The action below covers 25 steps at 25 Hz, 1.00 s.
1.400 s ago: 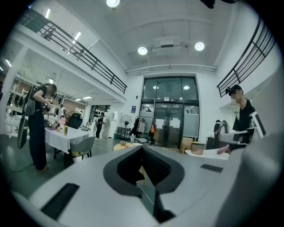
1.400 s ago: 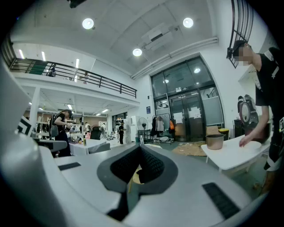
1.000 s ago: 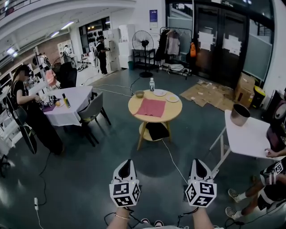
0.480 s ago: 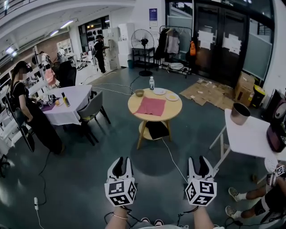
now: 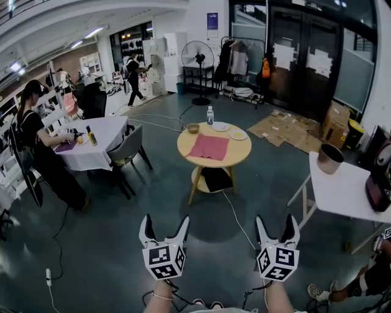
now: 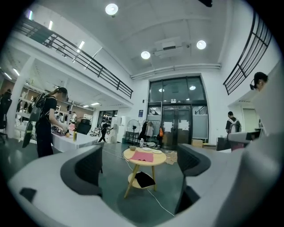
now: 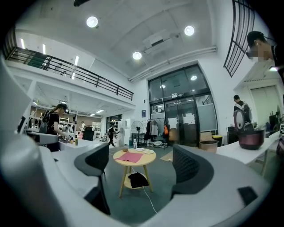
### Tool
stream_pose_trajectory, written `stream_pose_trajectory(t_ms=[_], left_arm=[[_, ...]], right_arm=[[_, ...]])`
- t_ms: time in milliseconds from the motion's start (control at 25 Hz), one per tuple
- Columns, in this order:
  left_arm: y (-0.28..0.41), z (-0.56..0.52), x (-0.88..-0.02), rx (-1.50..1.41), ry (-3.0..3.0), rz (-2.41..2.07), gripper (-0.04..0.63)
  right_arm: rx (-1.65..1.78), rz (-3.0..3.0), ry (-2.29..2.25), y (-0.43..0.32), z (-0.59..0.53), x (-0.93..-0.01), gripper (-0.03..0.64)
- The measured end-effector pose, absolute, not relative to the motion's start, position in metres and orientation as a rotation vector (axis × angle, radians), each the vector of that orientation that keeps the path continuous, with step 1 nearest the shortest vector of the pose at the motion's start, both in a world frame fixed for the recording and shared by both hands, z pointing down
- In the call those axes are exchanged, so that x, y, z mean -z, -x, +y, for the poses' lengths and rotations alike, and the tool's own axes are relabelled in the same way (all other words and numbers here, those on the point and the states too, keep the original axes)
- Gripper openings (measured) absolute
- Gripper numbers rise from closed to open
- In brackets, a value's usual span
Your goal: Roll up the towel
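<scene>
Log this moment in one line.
towel: flat on round table, untouched | left hand-held gripper: just opening, empty | right hand-held gripper: just opening, empty

Round ceiling lights (image 6: pixel 111 9) give cool, even brightness; shadows on the dark floor (image 5: pixel 104 244) are soft. Edges bend strongly, corners darken, and the left claw (image 6: pixel 140 162) and right claw (image 7: pixel 142 166) look blurred.

The round wooden table (image 5: pixel 240 151) carries a flat pink towel (image 5: pixel 209 147), a water bottle (image 5: pixel 209 115), a small bowl (image 5: pixel 193 128) and two plates (image 5: pixel 220 126).
</scene>
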<state>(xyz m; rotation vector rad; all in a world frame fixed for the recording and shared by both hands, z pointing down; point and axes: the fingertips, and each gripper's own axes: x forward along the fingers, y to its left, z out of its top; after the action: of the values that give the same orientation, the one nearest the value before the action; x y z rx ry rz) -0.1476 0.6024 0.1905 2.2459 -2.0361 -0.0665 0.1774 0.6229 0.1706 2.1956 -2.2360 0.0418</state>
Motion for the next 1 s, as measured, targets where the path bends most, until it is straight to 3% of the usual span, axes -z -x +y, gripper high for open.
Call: stream_pose_trajectory(t_ms=[120, 320, 1000], left_arm=[[0.154, 0.603, -0.19, 0.046, -2.231, -2.104, 0.578], [0.156, 0.602, -0.192, 0.058, -2.223, -2.121, 0.578], [0.178, 0.577, -0.213, 0.041, -2.231, -2.075, 0.578]], right_arm=[[-0.02, -2.226, -2.209, -0.179, 0.623, -0.17, 0.501], [0.024, -2.199, -2.234, -0.181, 0.621, -0.171, 0.578], [-0.051, -2.124, -2.302, -0.169, 0.609, -0.195, 0.588]])
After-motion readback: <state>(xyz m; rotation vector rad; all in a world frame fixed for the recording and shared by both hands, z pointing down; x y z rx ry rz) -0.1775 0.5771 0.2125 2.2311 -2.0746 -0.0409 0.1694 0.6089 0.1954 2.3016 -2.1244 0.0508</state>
